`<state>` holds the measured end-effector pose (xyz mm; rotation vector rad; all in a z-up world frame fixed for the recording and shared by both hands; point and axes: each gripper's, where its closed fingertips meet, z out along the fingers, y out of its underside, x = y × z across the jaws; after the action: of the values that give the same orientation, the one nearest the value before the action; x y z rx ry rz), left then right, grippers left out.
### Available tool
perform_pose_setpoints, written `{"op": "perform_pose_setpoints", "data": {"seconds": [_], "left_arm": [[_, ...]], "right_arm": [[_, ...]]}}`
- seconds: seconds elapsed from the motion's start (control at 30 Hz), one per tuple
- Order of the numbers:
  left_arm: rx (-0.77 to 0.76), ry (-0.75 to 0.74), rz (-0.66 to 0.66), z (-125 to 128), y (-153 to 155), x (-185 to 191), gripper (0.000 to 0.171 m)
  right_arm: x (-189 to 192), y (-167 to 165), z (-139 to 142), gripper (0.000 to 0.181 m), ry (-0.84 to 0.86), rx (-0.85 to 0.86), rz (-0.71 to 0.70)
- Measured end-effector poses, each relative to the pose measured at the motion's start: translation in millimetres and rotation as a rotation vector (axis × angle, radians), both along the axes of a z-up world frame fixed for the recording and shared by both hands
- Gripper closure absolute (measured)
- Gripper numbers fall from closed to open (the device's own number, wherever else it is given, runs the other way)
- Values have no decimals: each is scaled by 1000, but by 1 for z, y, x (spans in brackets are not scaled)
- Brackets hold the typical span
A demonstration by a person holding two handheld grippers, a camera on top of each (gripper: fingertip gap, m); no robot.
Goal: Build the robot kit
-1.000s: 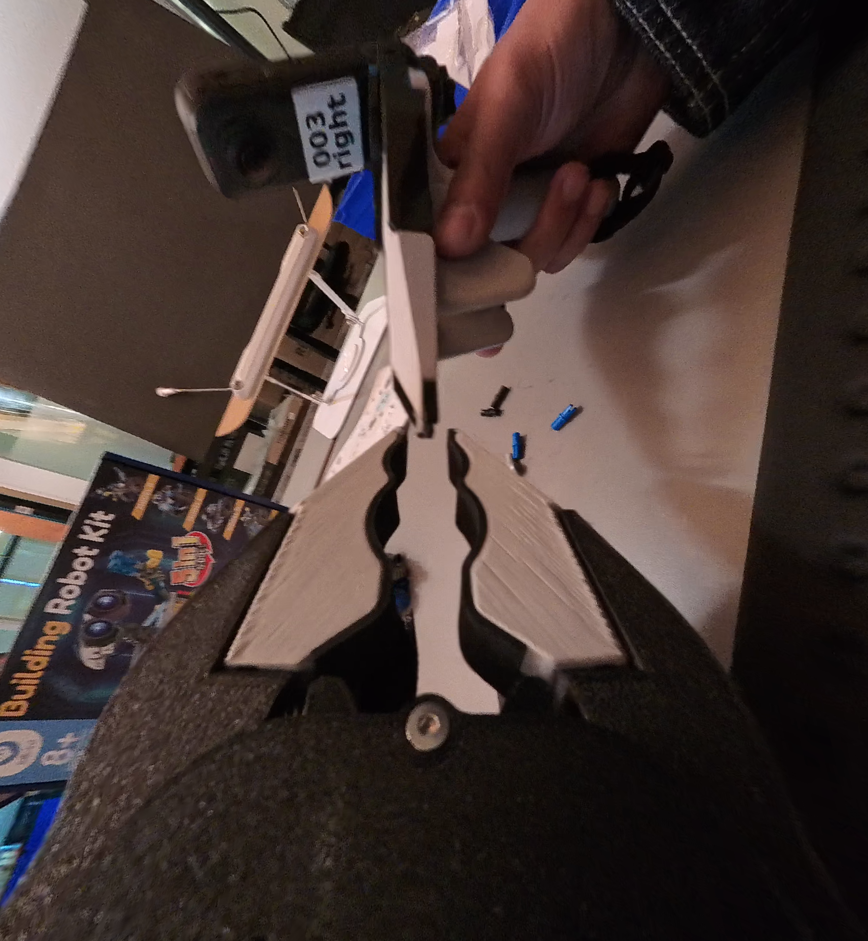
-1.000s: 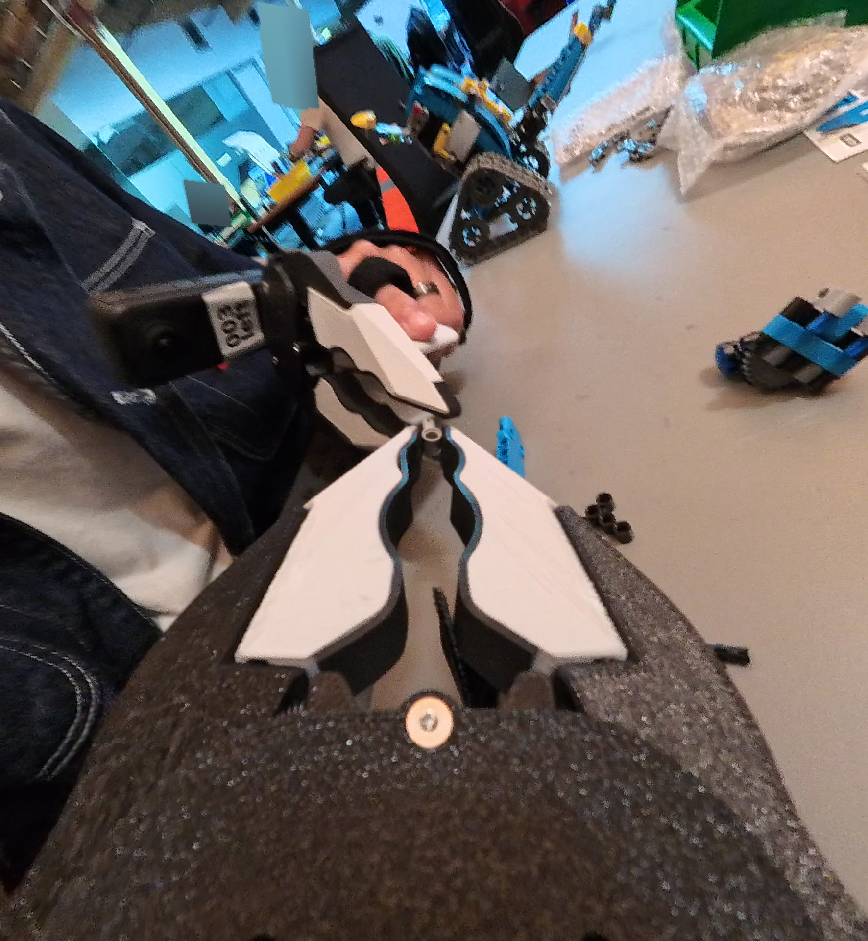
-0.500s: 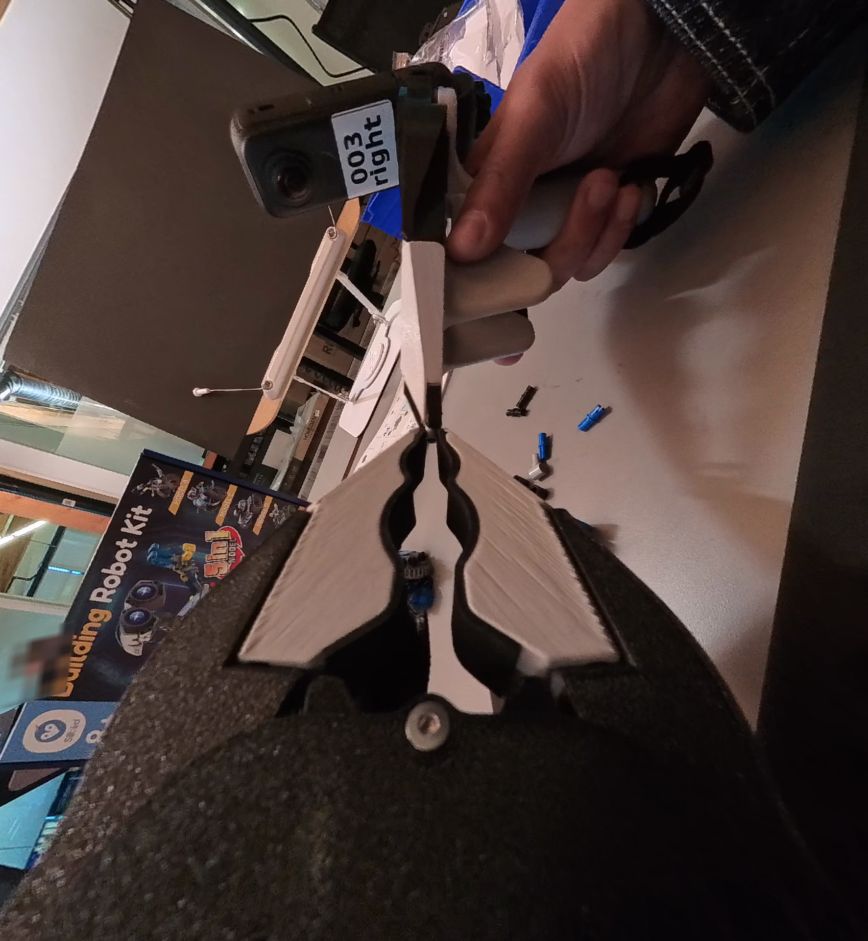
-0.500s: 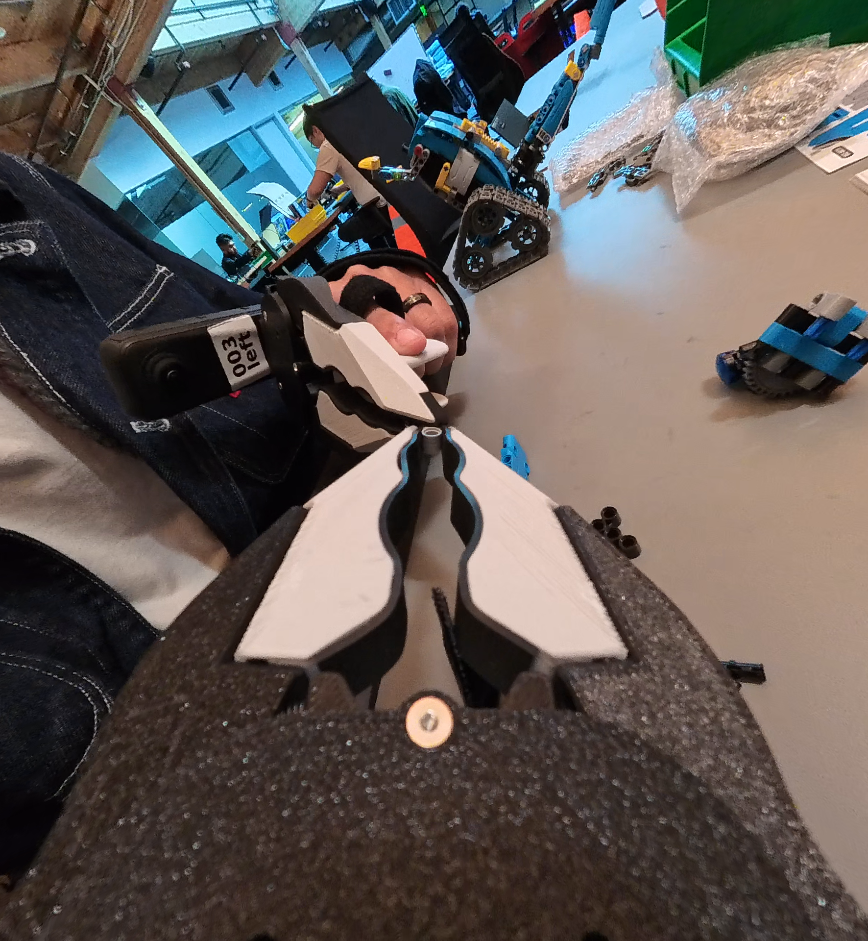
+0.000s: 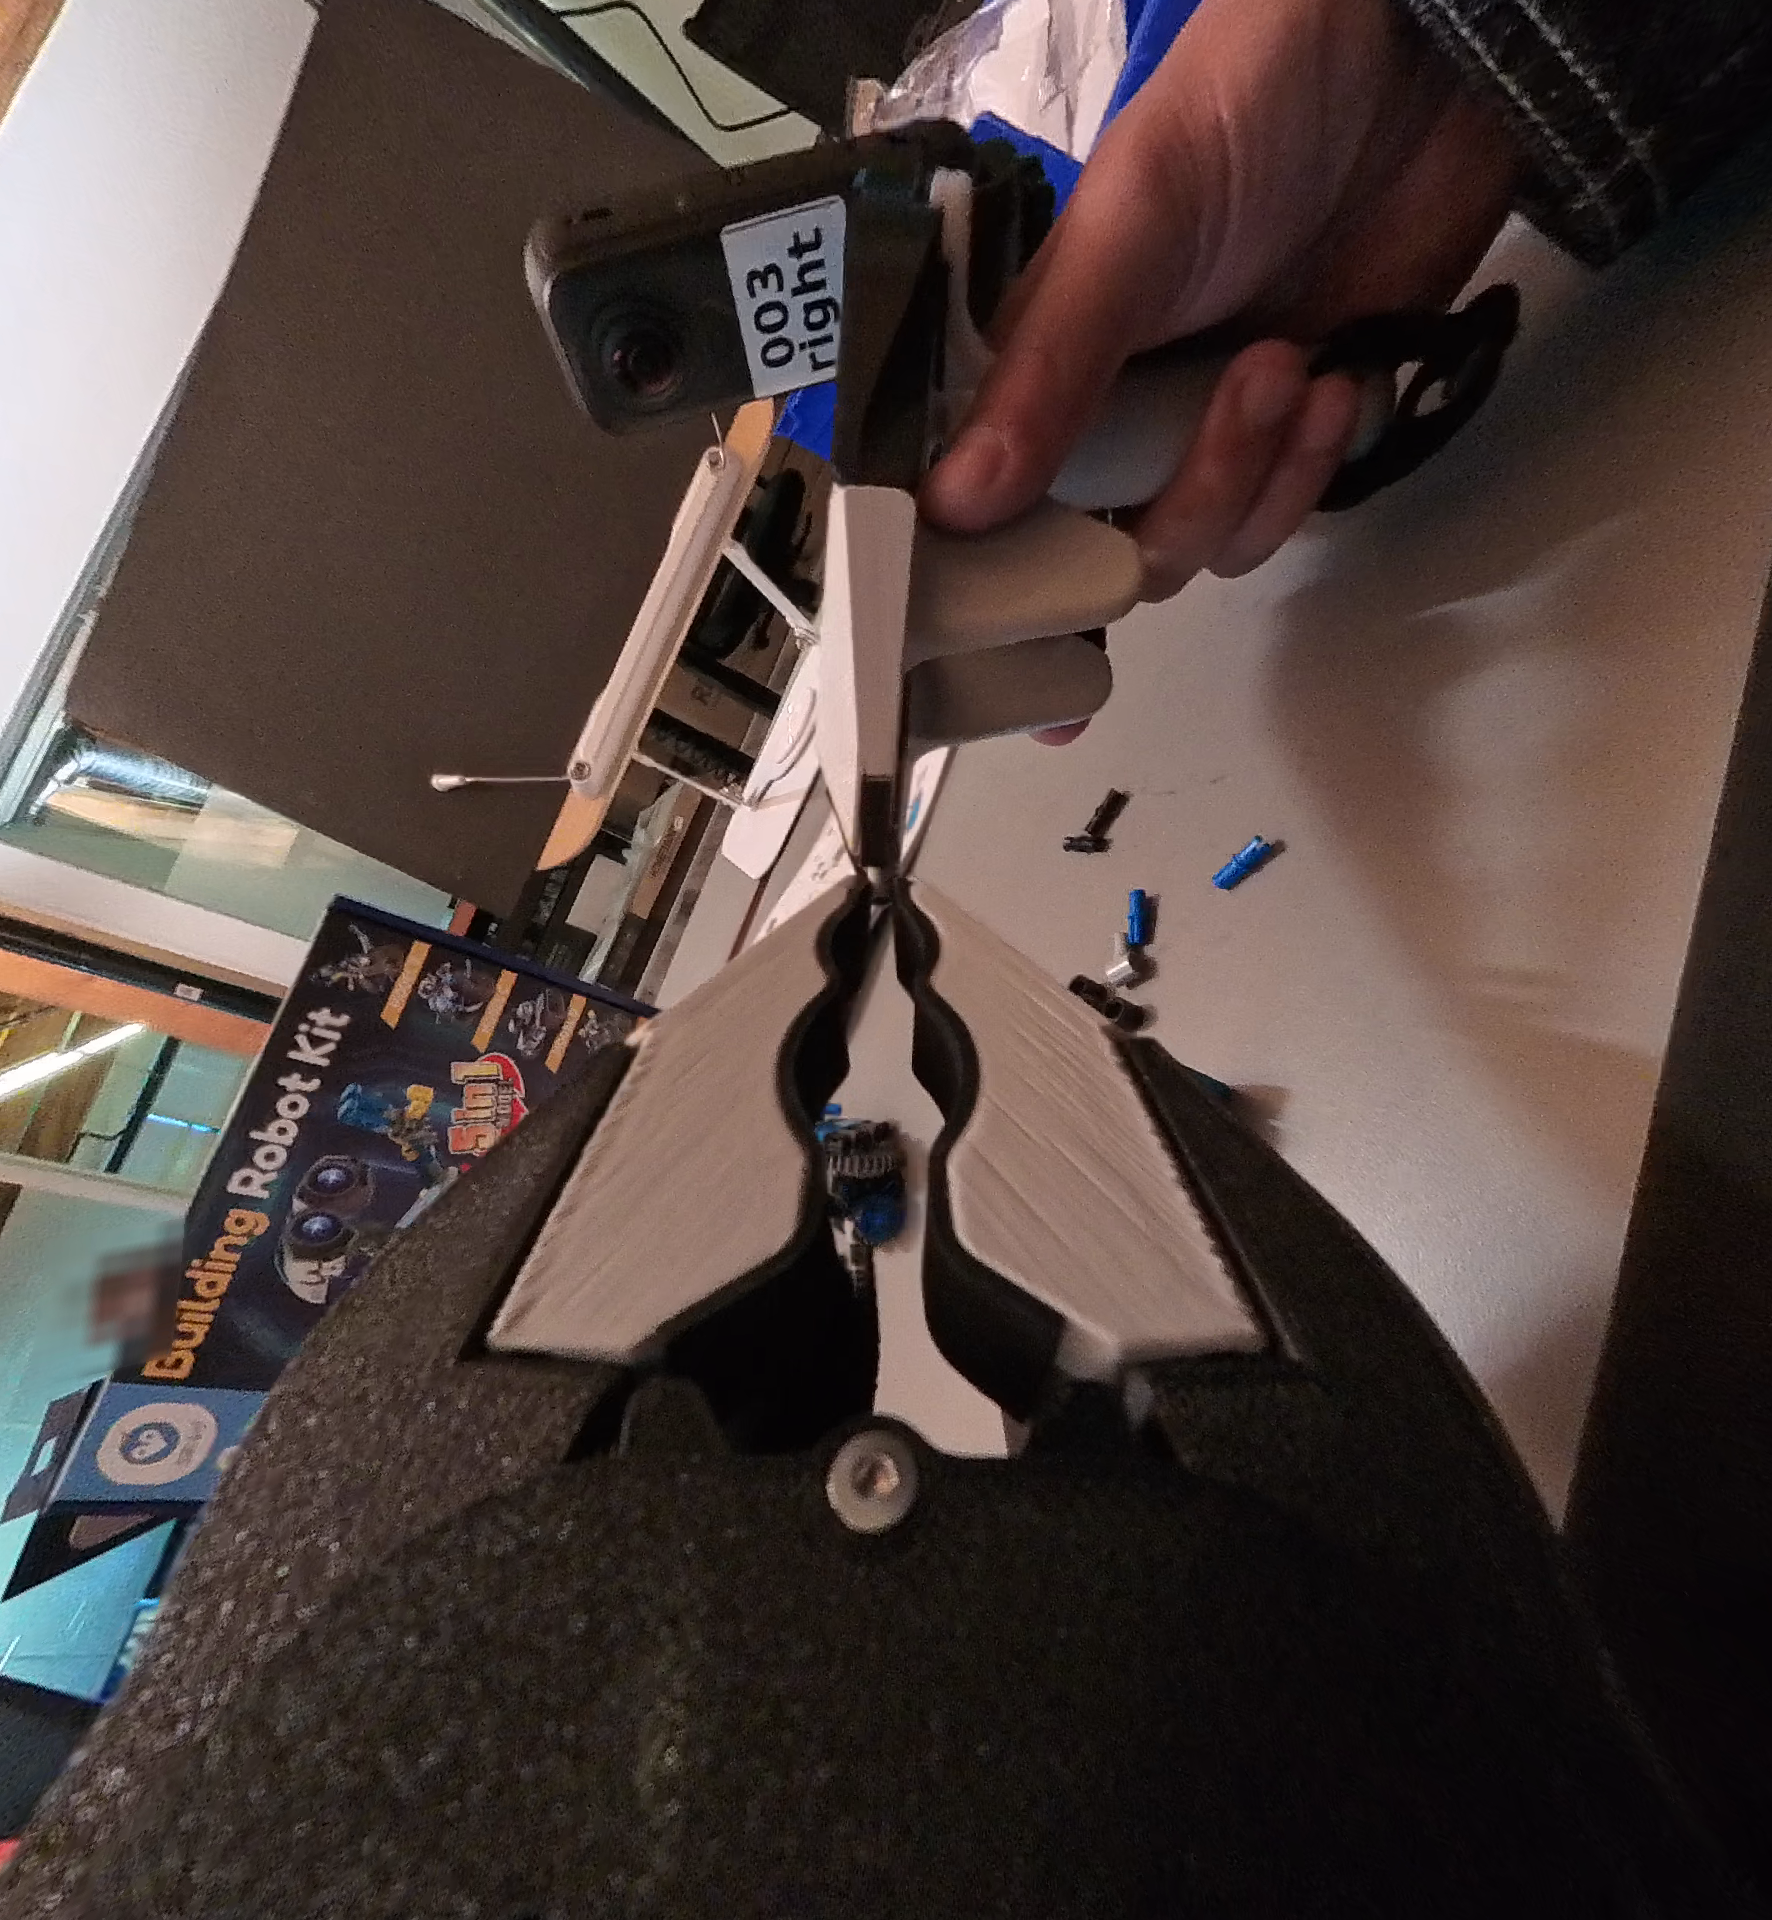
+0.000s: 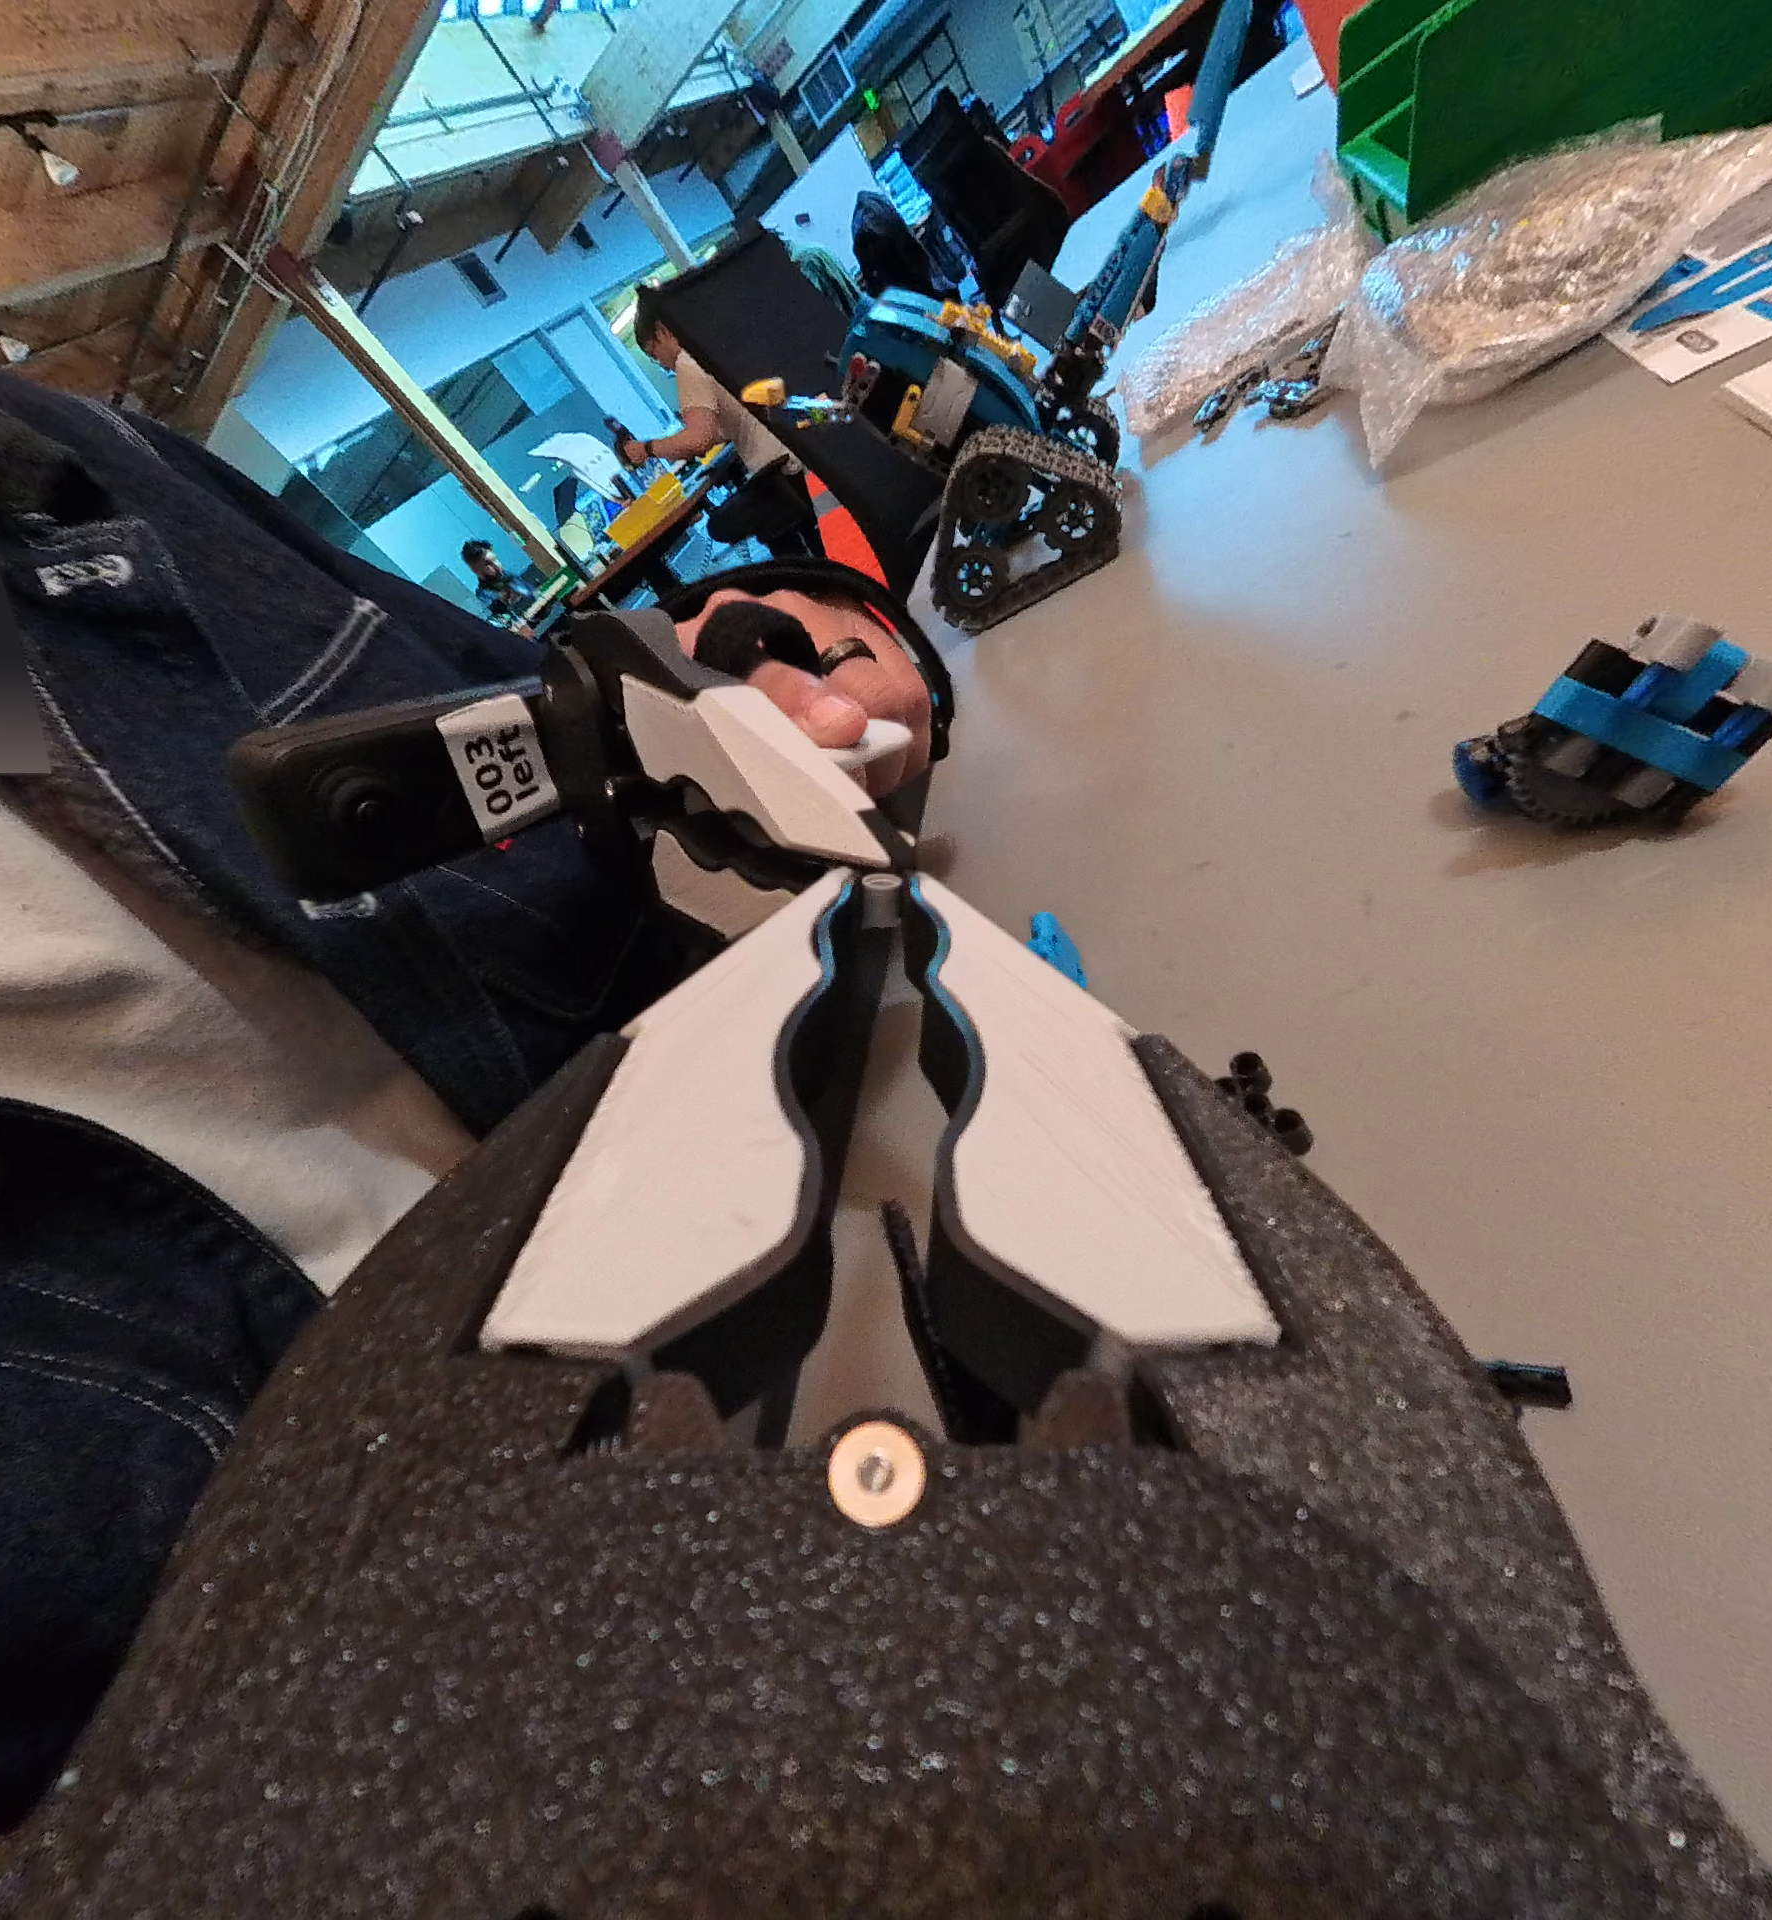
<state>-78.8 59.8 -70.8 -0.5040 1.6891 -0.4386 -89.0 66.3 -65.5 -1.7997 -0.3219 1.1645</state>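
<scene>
Cardboard kit box: one dark printed box [image 5: 342, 1132] stands to the left of the left claw
Left claw [image 5: 877, 896]: white fingers drawn almost together, tips meeting the right claw's tips; whether they clamp anything cannot be told
Geared part: one small blue and black toothed assembly [image 5: 861, 1179] shows through the gap behind the left claw's tips
Loose pins: right of the left claw on the pale grey table [image 5: 1484, 831] lie one black pin [image 5: 1095, 821], two blue pins [image 5: 1136, 914] [image 5: 1246, 862] and one short pale tube [image 5: 1121, 971], all apart from each other
Right hand [image 5: 1225, 312]: one, wrapped round the right claw's handle, above the left claw
Denim jacket: one dark blue sleeve [image 6: 238, 727] fills the space left of the right claw
Left hand [image 6: 840, 686]: one, with a dark ring, behind and above the right claw's tips
Right claw [image 6: 877, 902]: pinching the grey peg at its very tips
Grey peg [image 6: 878, 906]: one short, hollow, light grey plastic cylinder, upright between the tips, open end up, just under the left claw's tip
Blue piece: one bright blue plastic part [image 6: 1058, 945] just right of the right claw
Black connectors: one small cluster [image 6: 1266, 1101] beside the right finger
Tracked model: one blue and yellow vehicle [image 6: 1007, 457], far ahead
Banded block: one blue, black and grey assembly [image 6: 1640, 738], well to the right
Plastic bags: two clear ones [image 6: 1484, 260], far right
Green bin: one [image 6: 1588, 83], beyond them
</scene>
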Motion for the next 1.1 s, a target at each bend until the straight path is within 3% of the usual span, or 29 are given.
{"op": "perform_pose_setpoints", "data": {"seconds": [0.17, 0.23, 0.3, 0.37, 0.5, 0.57, 0.63, 0.67, 0.77, 0.9, 1.1], "left_arm": [[-124, 54, -28, -7, 0, 0, 167], [-296, 131, -70, -9, 5, -4, 158], [-586, 352, -145, -24, 7, -13, 138], [-764, 485, -179, -36, 14, -17, 132], [-641, 671, -193, -74, 12, -24, 143], [-606, 698, -205, -81, 4, -22, 145], [-560, 687, -138, -88, 9, -11, 163], [-557, 701, -141, -90, 7, -9, 164], [-624, 706, -159, -84, 5, -7, 165], [-805, 613, -269, -49, -2, -8, 165], [-896, 584, -326, -34, -4, -11, 165]], "right_arm": [[1, 0, -5, 175, -83, 8, -13], [5, -2, -10, 175, -132, 4, -24], [11, -4, -28, 175, -260, -21, -34], [10, -8, -50, 175, -391, -58, -7], [-1, -7, -62, 175, -450, -57, 26], [-2, -7, -69, 175, -485, -72, 36], [-1, -6, -74, 175, -519, -74, 29], [0, -4, -73, 175, -527, -64, 18], [7, 2, -57, 175, -527, 8, -44], [4, 1, -42, 175, -494, 73, -50], [1, 1, -26, 175, -404, 108, -51]]}}
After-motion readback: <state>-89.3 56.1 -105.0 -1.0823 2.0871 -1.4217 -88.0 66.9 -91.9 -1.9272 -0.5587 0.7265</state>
